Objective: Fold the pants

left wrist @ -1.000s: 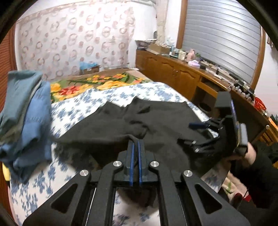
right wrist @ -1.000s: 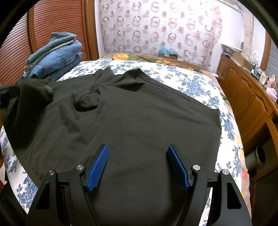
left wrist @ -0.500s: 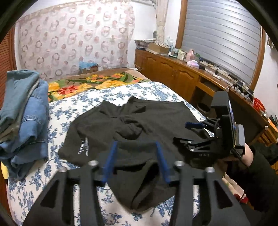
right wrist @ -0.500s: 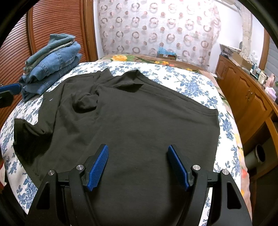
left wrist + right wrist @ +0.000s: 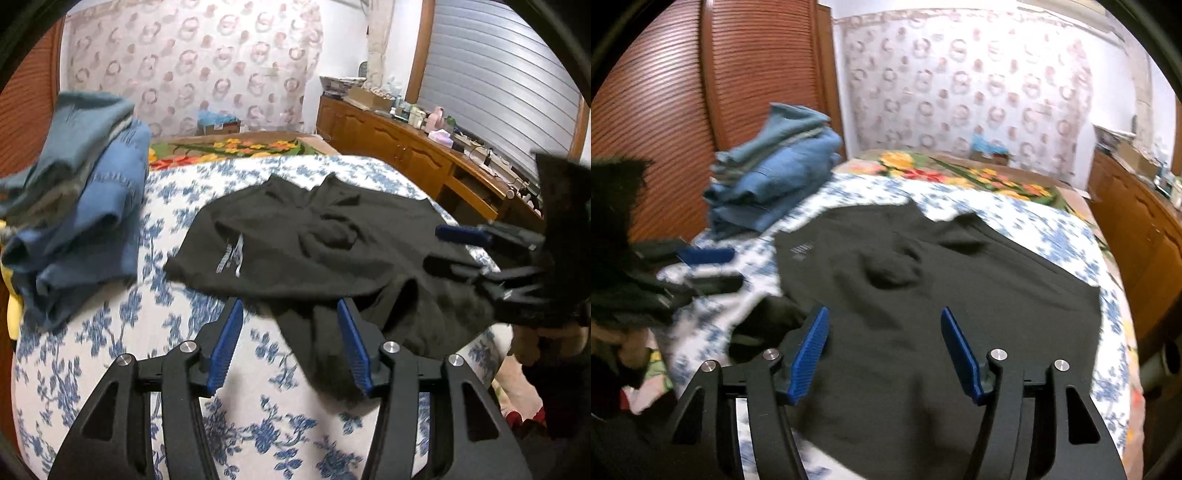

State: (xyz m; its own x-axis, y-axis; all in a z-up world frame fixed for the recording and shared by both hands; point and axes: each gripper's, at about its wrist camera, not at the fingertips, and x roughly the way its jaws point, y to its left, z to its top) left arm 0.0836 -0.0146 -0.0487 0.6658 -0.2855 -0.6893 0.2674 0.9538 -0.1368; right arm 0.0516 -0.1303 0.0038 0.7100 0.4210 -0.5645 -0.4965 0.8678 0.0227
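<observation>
The left gripper [image 5: 288, 343] stood half open, empty above the hem of the black fabric pants [image 5: 314, 251]. The right gripper [image 5: 882, 350] was narrowing, pads clear of the cloth. The pants lay flat on the blue-flowered white bedspread [image 5: 110, 350], long axis running away toward the headboard end.

Home bedroom: floral-sheeted bed [image 5: 110, 354], wooden dresser [image 5: 406, 155].
</observation>
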